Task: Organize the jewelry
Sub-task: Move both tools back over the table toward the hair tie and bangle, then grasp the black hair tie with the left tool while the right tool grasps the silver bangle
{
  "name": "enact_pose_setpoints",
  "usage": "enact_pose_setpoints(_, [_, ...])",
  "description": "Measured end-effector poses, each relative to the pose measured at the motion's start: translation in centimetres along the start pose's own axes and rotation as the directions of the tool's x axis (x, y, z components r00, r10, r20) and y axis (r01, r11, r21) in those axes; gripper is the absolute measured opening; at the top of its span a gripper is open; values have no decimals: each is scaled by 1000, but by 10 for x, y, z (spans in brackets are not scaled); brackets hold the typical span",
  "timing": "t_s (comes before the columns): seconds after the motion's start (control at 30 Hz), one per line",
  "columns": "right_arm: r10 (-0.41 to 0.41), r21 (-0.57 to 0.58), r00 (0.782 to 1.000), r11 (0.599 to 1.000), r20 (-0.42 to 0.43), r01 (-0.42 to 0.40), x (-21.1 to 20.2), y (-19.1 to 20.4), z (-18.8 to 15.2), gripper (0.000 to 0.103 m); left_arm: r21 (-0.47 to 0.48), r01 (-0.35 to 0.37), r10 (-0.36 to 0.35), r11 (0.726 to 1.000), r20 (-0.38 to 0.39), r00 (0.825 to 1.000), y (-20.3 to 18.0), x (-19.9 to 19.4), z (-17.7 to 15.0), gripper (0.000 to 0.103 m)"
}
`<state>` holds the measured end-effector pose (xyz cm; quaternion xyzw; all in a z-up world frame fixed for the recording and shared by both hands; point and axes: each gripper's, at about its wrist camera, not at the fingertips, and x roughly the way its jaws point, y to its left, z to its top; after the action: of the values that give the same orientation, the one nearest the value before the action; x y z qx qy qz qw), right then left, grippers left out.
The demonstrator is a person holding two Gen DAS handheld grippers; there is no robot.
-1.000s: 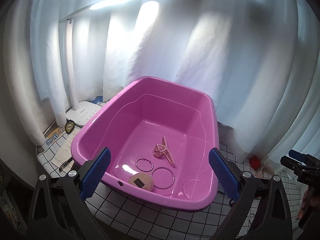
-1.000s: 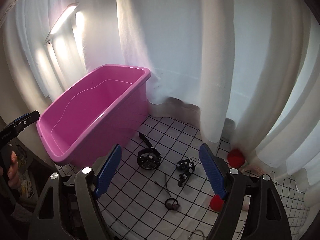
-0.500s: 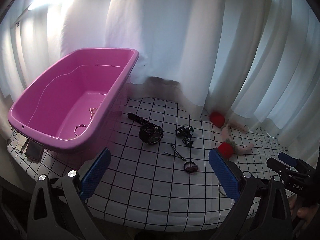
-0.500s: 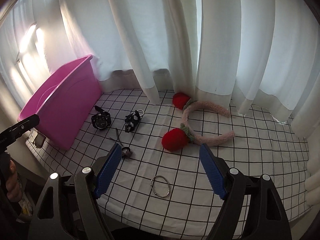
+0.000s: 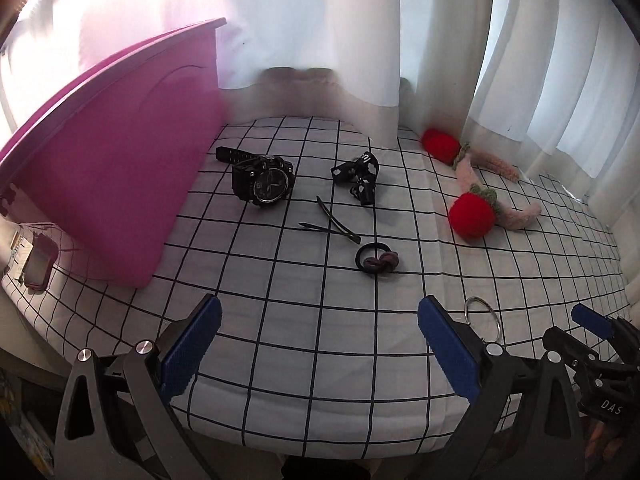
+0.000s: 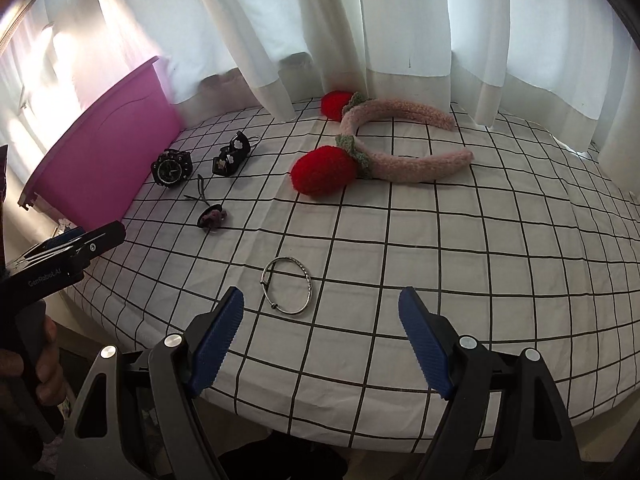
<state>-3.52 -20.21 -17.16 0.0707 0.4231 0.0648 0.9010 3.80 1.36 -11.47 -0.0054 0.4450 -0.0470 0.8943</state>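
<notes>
White curtains (image 6: 304, 32) hang behind a bench covered in a white cloth (image 6: 460, 264) with a black grid, and a pink tub (image 5: 108, 152) stands at its left end. I have both tools out over the near edge, each with its blue pads spread wide and nothing between them: the left tool (image 5: 318, 344) faces the middle of the cloth, the right tool (image 6: 320, 340) sits just short of the silver bangle (image 6: 287, 286).

The jewelry lies loose on the cloth: the bangle nearest me, a hair tie (image 5: 376, 260) and two hairpins (image 5: 334, 226) further in, a black watch (image 5: 264, 180) just beside the tub wall, a small black bow clip (image 5: 358, 176) near it, and a fluffy pink headband (image 6: 400, 144) with red strawberries toward the curtains.

I judge the bangle to be my next pick with the right tool. It is thin, flat and probably slippery, so I would come down steeply, put one pad inside the ring and one outside, and pinch the rim rather than span the whole hoop. I would close gently so it does not skate across the cloth or bunch the fabric.

Writing: the left tool's body reads "GenRobot.AI" in the right camera; the right tool's shows "DAS" in the left camera.
</notes>
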Motion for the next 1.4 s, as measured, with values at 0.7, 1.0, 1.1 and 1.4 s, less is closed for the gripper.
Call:
enact_pose_setpoints(0.7, [-34, -45, 998, 998, 55, 37, 55, 21, -16, 76, 62, 46, -45, 997, -15, 999, -21, 87, 7, 97])
enact_pose_setpoints(1.0, [-95, -83, 992, 991, 77, 101, 64, 28, -16, 76, 53, 25, -23, 998, -34, 999, -24, 101, 9, 97])
enact_pose_setpoints(1.1, [-109, -96, 991, 989, 77, 116, 67, 29, -18, 76, 48, 10, -9, 999, -33, 999, -25, 103, 9, 97])
enact_pose_setpoints(1.4, [-120, -127, 986, 983, 117, 134, 71, 34, -22, 75, 31, -46, 46, 998, -15, 999, -31, 108, 14, 98])
